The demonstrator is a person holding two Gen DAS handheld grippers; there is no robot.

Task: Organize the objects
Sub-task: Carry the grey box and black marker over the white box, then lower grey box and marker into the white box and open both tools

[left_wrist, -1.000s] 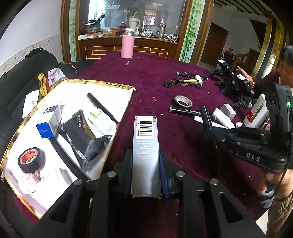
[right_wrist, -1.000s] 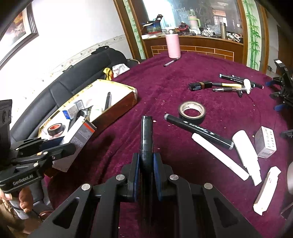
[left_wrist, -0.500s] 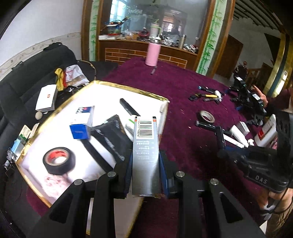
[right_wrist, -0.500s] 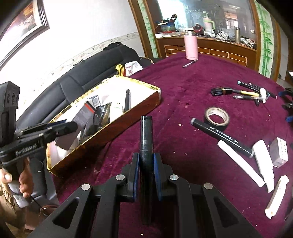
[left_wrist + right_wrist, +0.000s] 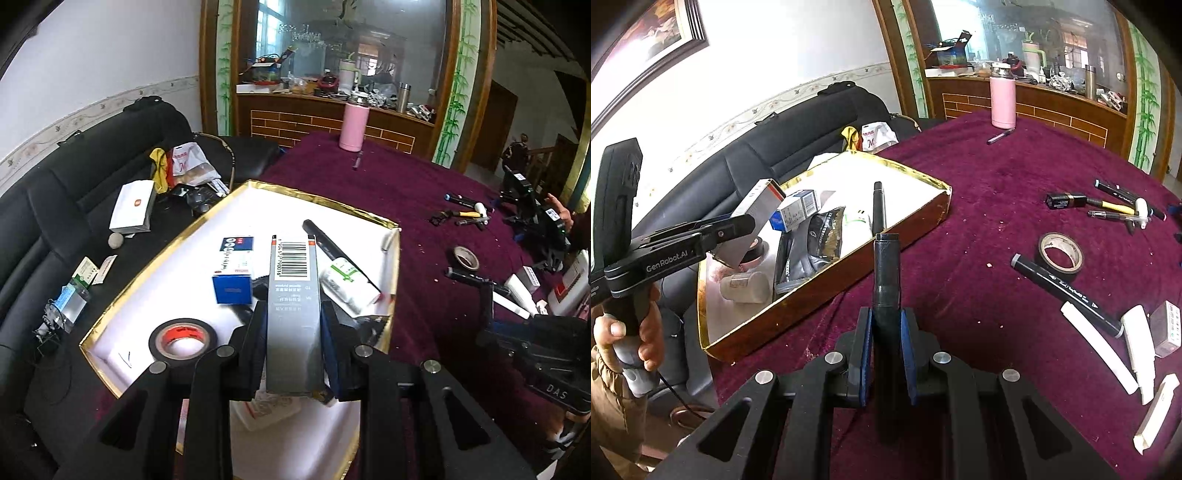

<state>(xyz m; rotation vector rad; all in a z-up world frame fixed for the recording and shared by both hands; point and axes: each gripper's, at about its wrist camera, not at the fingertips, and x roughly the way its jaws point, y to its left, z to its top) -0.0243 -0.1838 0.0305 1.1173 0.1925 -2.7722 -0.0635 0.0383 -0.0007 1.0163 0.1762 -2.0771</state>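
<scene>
My left gripper (image 5: 293, 325) is shut on a long grey box (image 5: 293, 295) with a barcode and holds it above the gold-rimmed tray (image 5: 332, 201). The same box (image 5: 755, 210) shows over the tray's near end in the right wrist view. The tray holds a blue box (image 5: 234, 269), a black tape roll (image 5: 181, 338), a white tube (image 5: 349, 284) and a black pen (image 5: 328, 243). My right gripper (image 5: 884, 332) is shut on a black marker (image 5: 885, 266) and holds it above the purple cloth, just right of the tray's brown side wall (image 5: 820, 291).
Loose on the purple table (image 5: 997, 206) are a tape roll (image 5: 1061, 253), a black marker (image 5: 1067, 291), white tubes (image 5: 1099, 349), small boxes and pens (image 5: 1115, 206). A pink bottle (image 5: 1003, 99) stands at the back. A black sofa (image 5: 74, 192) with clutter lies left.
My left gripper has carried the grey box leftward from over the cloth to over the tray. My right gripper with the marker has moved closer to the tray's side.
</scene>
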